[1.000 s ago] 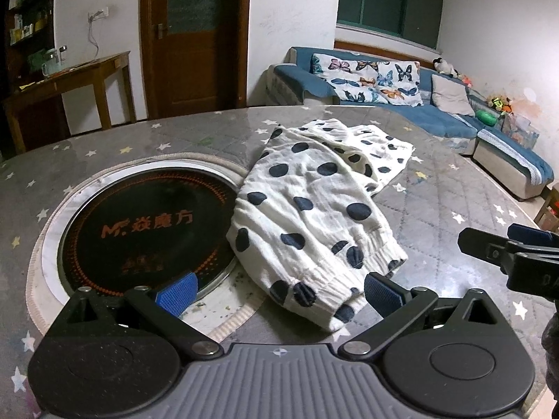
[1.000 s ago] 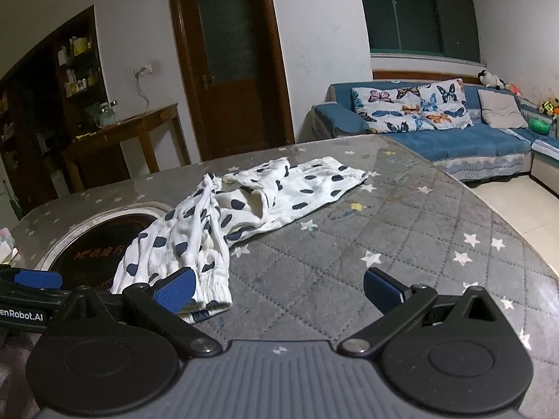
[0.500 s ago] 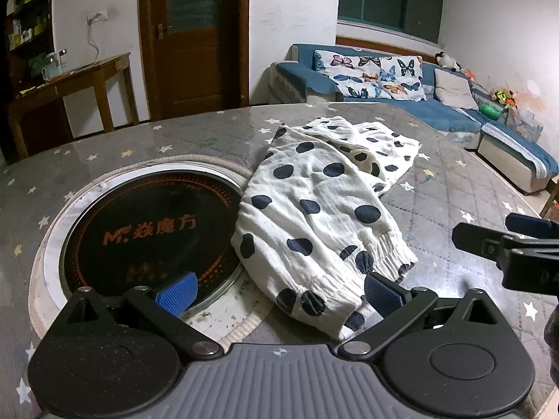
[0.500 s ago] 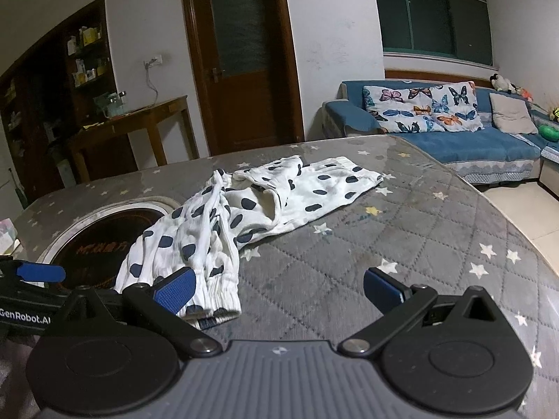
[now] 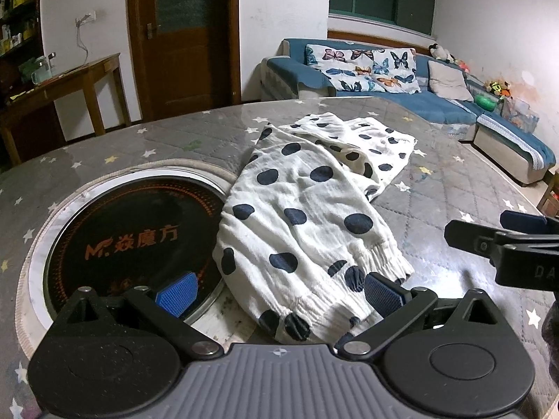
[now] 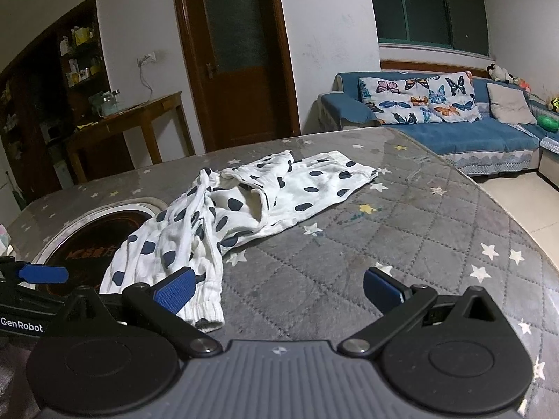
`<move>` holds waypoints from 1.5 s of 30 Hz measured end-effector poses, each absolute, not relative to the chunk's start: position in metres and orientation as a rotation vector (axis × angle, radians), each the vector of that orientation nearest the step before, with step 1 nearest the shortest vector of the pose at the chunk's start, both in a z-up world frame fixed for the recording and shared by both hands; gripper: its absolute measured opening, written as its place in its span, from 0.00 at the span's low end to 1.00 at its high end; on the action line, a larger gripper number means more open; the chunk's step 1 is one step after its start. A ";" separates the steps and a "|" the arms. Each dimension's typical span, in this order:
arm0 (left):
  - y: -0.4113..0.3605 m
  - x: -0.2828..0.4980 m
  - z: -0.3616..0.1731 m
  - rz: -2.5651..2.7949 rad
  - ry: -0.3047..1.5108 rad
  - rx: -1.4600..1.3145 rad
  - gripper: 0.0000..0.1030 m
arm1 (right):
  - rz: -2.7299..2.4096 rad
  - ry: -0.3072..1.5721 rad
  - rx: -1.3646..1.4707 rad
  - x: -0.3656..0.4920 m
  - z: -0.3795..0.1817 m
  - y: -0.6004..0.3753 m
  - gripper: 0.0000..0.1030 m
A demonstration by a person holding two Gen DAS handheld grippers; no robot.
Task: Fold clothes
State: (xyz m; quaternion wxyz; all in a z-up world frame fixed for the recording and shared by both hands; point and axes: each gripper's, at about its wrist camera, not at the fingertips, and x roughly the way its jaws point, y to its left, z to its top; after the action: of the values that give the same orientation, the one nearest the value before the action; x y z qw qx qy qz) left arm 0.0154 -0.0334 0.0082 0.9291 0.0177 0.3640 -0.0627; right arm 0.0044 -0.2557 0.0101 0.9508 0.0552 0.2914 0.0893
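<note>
Item: one pair of white trousers with dark spots [image 5: 300, 223], lying rumpled on a round grey table [image 5: 454, 188] with a quilted, star-printed cover. Position: the garment runs lengthwise away from both tools, one elastic cuff [image 5: 335, 300] at the near end and the waistband end [image 6: 335, 171] far off toward the room; its upper part is bunched and partly doubled over itself. Its near left edge overlaps the rim of a round black hob [image 5: 129, 234] set into the table, which bears orange lettering. Tool, left: left gripper [image 5: 279, 291], fingers spread wide and empty, the cuff lying directly between and just ahead of them, the right blue pad [image 5: 382, 295] at or over the cuff's edge; whether it touches cannot be told. Tool, right: right gripper [image 6: 279, 289], likewise spread wide and empty, set to the right of the garment over bare cover, only its left pad [image 6: 174, 288] near the same cuff. Judgement: the left gripper is the nearer and squarely in line with the trousers' long axis, so a short forward reach and a close on the cuff looks to be the coming move; the right would need to shift leftward or forward to find cloth. Obstructions: none between tools and cuff; the hob rim under the fabric may catch a low finger. Surroundings: blue sofa [image 6: 454, 136] with butterfly cushions, brown door [image 6: 234, 56], wooden side table [image 6: 136, 118], all well apart.
</note>
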 end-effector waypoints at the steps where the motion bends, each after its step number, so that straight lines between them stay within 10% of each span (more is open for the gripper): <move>1: -0.033 0.016 0.008 -0.128 0.745 0.033 1.00 | 0.178 0.595 0.116 0.006 0.009 -0.256 1.00; 18: -0.084 0.052 0.014 -0.253 0.747 0.054 0.80 | 0.107 0.617 0.189 0.019 0.004 -0.294 0.79; 28: -0.061 0.064 0.005 -0.270 0.797 -0.013 0.12 | 0.203 0.626 0.208 0.022 0.002 -0.285 0.69; 45: 0.001 0.046 0.034 -0.262 0.746 -0.165 0.07 | 0.452 0.731 0.220 0.053 -0.020 -0.219 0.36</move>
State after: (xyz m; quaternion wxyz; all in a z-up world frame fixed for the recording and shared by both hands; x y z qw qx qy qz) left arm 0.0465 0.0013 0.0342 0.9195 -0.0802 0.3631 -0.1274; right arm 0.0528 -0.2193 -0.0198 0.9031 0.1066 0.3538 0.2188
